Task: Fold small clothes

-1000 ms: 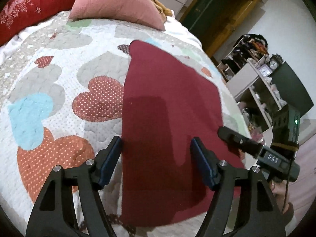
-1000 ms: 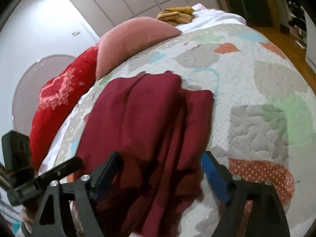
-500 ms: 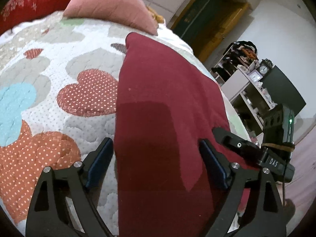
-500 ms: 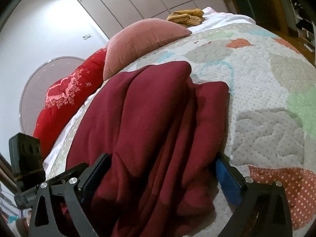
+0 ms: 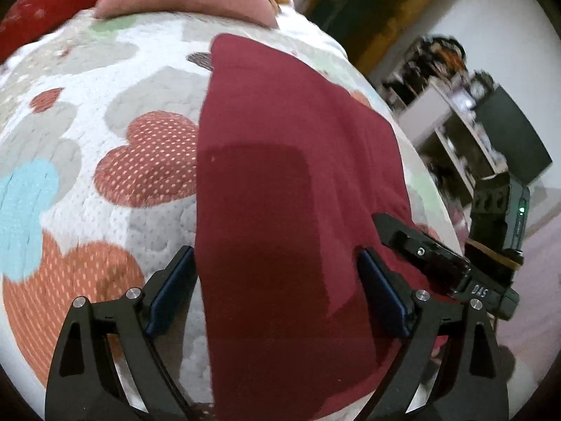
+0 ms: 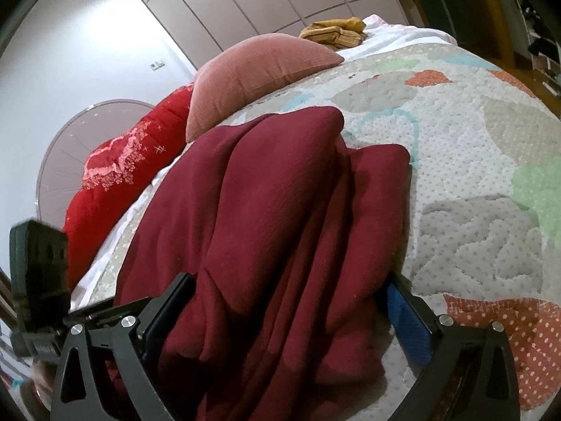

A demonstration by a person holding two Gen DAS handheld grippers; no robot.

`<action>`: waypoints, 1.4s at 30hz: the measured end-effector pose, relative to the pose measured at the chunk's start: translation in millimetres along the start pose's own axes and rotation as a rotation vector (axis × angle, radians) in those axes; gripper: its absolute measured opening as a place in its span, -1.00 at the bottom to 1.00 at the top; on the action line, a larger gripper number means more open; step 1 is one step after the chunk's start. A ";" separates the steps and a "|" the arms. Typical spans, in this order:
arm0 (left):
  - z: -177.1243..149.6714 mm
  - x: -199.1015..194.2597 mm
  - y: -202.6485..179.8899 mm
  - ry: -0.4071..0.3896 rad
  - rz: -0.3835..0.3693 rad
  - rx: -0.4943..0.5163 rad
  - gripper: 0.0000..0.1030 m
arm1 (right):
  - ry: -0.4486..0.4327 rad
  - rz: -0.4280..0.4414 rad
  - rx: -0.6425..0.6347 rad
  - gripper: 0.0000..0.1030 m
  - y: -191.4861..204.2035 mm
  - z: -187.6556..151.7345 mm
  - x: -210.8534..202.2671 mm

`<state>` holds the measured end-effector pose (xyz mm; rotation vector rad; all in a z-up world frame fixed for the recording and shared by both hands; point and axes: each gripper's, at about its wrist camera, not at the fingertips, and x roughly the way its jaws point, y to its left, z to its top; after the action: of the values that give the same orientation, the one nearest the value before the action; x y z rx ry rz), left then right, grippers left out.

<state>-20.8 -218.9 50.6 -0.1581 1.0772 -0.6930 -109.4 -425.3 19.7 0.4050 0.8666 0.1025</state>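
A dark red garment (image 5: 280, 182) lies on the heart-patterned quilt (image 5: 105, 133). In the left wrist view it is flat and smooth; in the right wrist view it (image 6: 280, 228) is bunched in long folds. My left gripper (image 5: 275, 280) is open, its blue-padded fingers either side of the garment's near end. My right gripper (image 6: 291, 312) is open, straddling the folded near edge. The right gripper's body (image 5: 438, 263) shows at the garment's right edge in the left wrist view. The left gripper's body (image 6: 38, 273) shows at the left in the right wrist view.
A pink pillow (image 6: 259, 70) and a red cushion (image 6: 119, 175) lie at the head of the bed. A yellow cloth (image 6: 333, 29) lies behind the pillow. Shelves with clutter (image 5: 455, 105) stand beyond the bed's right side.
Both grippers have moved forward and lower over the garment's near end; the cloth now fills more of each view. Both jaws have stayed open.
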 end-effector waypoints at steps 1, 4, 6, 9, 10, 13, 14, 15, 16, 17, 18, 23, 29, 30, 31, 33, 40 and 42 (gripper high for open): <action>2.4 0.4 1.5 0.005 -0.013 0.008 0.80 | -0.003 -0.002 -0.002 1.00 0.1 -0.4 0.0; 6.5 7.2 11.2 -0.016 -0.082 0.043 0.82 | -0.009 0.001 -0.003 1.00 0.5 -0.8 0.7; 1.1 7.8 11.5 -0.066 -0.099 0.072 0.84 | -0.013 0.005 -0.001 1.00 0.3 -1.4 -0.3; -4.6 7.7 6.6 -0.094 -0.083 0.105 0.84 | -0.003 -0.010 -0.004 1.00 2.6 -1.7 -0.3; -3.1 8.4 7.4 -0.084 -0.089 0.096 0.85 | 0.009 -0.020 -0.005 1.00 4.2 -0.3 1.1; -2.1 8.7 10.6 -0.082 -0.110 0.085 0.85 | 0.036 -0.043 0.012 1.00 6.1 3.4 3.5; -2.2 9.2 10.9 -0.082 -0.109 0.086 0.85 | 0.043 -0.054 0.025 1.00 7.4 4.4 3.9; -2.9 8.8 12.1 -0.076 -0.105 0.085 0.85 | 0.047 -0.067 0.046 0.99 8.8 5.2 4.2; -2.2 9.2 11.6 -0.064 -0.099 0.085 0.85 | 0.047 -0.076 0.059 0.90 9.7 5.2 3.8; -1.6 8.8 10.4 -0.050 -0.094 0.087 0.85 | 0.043 -0.078 0.067 0.72 11.3 4.9 2.8; 1.6 8.8 7.6 -0.027 -0.091 0.091 0.84 | 0.039 -0.073 0.072 0.62 13.5 4.1 1.5; 7.7 3.0 -2.3 -0.005 -0.091 0.098 0.37 | 0.020 -0.037 0.088 -0.05 17.7 6.0 -10.5; 14.2 -28.1 -15.5 -0.016 -0.130 0.087 -0.08 | -0.020 0.030 0.097 -0.20 34.6 10.9 -38.0; 10.9 -35.5 -18.6 0.005 -0.131 0.076 -0.08 | -0.024 0.042 0.103 -0.21 37.5 10.4 -43.3; 7.5 -41.2 -20.9 0.021 -0.130 0.064 -0.08 | -0.021 0.054 0.119 -0.21 41.0 9.1 -49.2; -1.8 -56.9 -24.4 0.040 -0.138 0.043 -0.08 | 0.000 0.091 0.166 -0.21 46.6 2.5 -62.1; -63.0 -64.0 -24.5 0.062 0.008 0.087 0.17 | 0.106 0.084 0.133 -0.03 64.8 -46.3 -61.7; -73.0 -59.5 -19.4 0.032 0.018 0.075 0.33 | 0.159 -0.023 0.114 0.06 61.9 -58.4 -50.9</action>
<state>-108.5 -183.9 68.6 -0.0729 1.0806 -0.7208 -182.1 -363.4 46.5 0.4986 1.0371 0.0651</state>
